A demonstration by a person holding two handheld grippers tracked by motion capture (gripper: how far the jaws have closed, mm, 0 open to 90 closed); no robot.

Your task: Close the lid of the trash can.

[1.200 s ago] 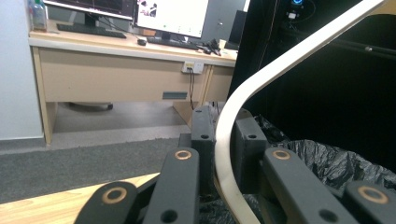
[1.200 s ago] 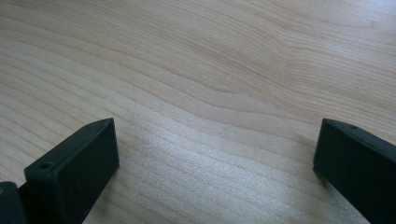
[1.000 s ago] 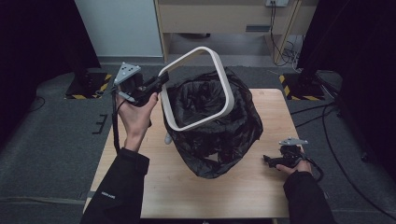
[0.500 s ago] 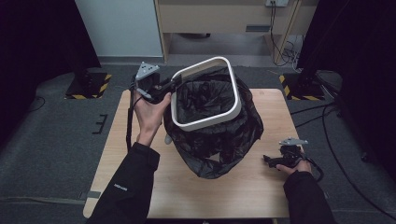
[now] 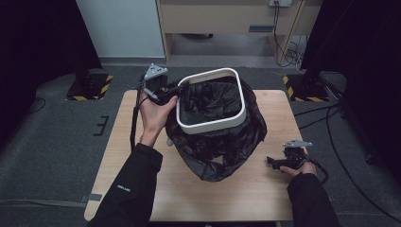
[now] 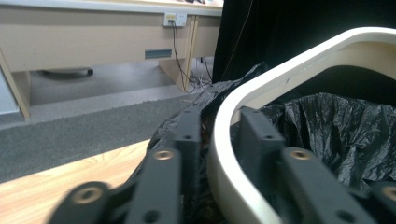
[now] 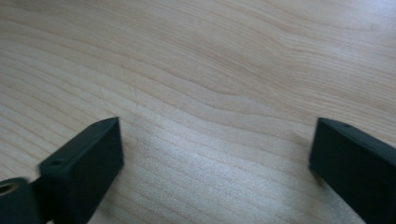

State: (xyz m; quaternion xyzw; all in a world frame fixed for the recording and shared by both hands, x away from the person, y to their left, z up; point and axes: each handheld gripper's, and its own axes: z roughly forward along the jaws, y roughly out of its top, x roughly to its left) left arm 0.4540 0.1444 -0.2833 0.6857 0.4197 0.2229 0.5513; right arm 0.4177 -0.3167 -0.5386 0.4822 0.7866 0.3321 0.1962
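Your left tongs (image 6: pixel 210 154) are easing open astride the stiff, light ring (image 5: pixel 210 124), pinning slippery bag (image 5: pixel 222 151); right tongs (image 7: pixel 215 158) are idling wide.

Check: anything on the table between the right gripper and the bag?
No. In the high view, only bare table separates the right gripper from the bag.

A small white print is showing on the person's left sleeve (image 5: pixel 124 187) in the high view, but it is coming out too small and blurred to read. No other lettering is showing anywhere.
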